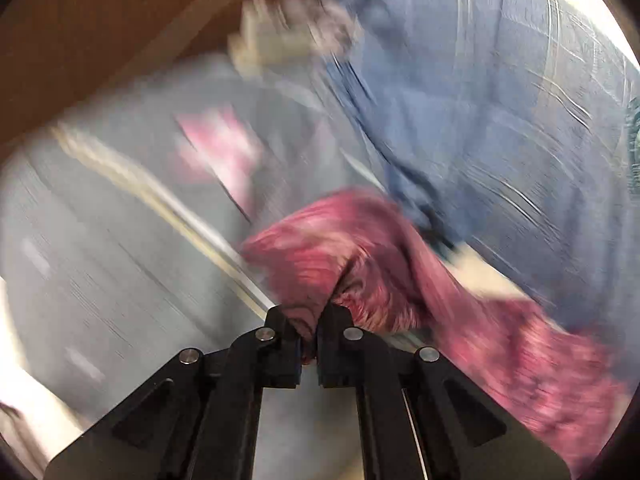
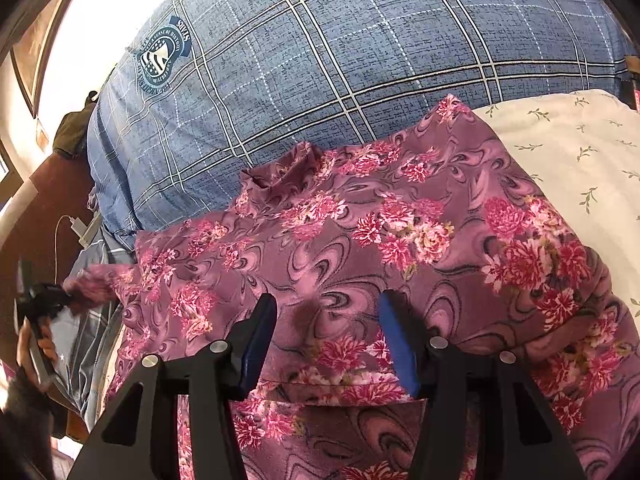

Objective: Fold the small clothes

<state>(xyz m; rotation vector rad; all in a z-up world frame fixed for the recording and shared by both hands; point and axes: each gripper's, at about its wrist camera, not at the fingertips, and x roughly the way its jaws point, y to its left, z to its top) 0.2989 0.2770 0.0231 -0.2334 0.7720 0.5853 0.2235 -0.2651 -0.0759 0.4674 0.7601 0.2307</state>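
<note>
A purple garment with pink flowers (image 2: 360, 240) lies spread over a blue plaid quilt (image 2: 340, 52). My right gripper (image 2: 326, 312) is open just above the garment's middle, blue pads apart, holding nothing. My left gripper (image 1: 309, 324) is shut on a bunched end of the same garment (image 1: 340, 264); that view is heavily blurred. In the right wrist view the left gripper (image 2: 60, 296) shows at the far left, holding the garment's left corner out past the bed edge.
A white sheet with small leaf prints (image 2: 580, 160) lies at the right. A grey cloth (image 1: 120, 240) and the blue quilt (image 1: 500, 120) fill the left wrist view. A white charger and cable (image 2: 78, 226) lie on a brown surface at the left.
</note>
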